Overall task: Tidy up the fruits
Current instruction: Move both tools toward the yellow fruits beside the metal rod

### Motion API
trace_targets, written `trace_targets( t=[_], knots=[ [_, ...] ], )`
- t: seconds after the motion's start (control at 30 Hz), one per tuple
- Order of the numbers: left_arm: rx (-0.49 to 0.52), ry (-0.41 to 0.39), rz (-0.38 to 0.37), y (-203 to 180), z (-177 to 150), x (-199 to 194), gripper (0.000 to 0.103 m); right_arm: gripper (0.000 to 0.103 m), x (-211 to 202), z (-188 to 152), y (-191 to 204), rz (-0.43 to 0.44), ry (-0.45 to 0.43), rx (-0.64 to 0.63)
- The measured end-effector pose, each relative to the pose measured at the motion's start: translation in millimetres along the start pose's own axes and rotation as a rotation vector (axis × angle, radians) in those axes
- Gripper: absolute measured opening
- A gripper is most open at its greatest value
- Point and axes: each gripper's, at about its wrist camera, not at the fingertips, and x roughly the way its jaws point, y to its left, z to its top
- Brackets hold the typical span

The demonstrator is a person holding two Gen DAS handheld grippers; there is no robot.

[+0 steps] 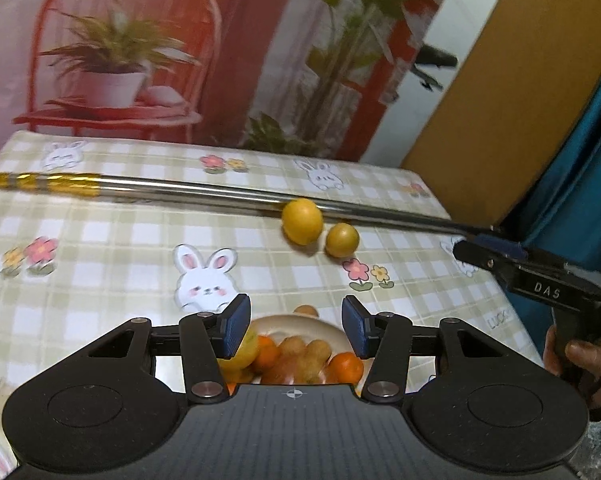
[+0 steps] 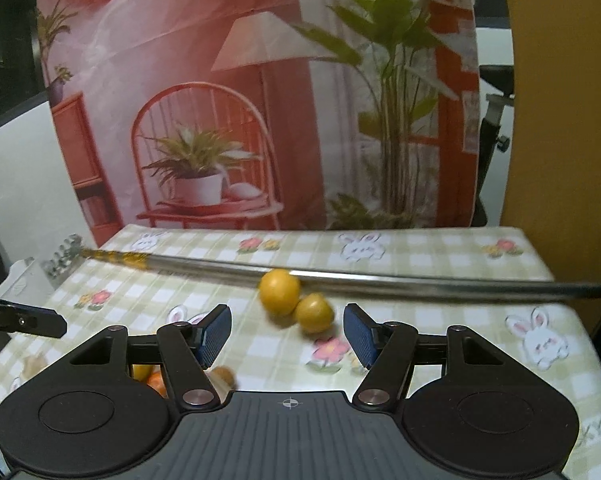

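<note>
Left wrist view: left tongs [image 1: 296, 326] gape empty above the fruit plate [image 1: 300, 326]; right tongs [image 2: 287, 334] likewise empty.

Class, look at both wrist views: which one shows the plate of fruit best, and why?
The left wrist view: the plate lies between the open left gripper fingers, showing its white rim and piled orange and yellow fruit. The right wrist view catches only a few fruits behind its left finger; no rim shows.

Soft indoor light, warm reddish cast off the backdrop [image 1: 180, 40], faint shadows under the two yellow fruits [image 1: 320, 228], glare streak along the metal rod [image 2: 380, 280], motion blur across both views, heavy fisheye bending, dark corners.
</note>
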Motion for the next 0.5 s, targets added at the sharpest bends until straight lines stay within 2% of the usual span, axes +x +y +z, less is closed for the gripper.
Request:
trace_targets(
  t=[0.1, 0.33, 0.5],
  knots=[
    [0.038, 0.074, -0.015, -10, 11, 36, 0.052, 0.060, 10, 5, -6, -0.010, 0.001, -0.008],
    [0.024, 0.263, -0.044, -17, 27, 122, 0.047, 0.060, 36, 4, -17, -0.012, 0.022, -0.014],
    [0.026, 0.357, -0.014, -15, 30, 161, 0.043, 0.060, 47, -1, -29, -0.005, 0.037, 0.013]
  ],
)
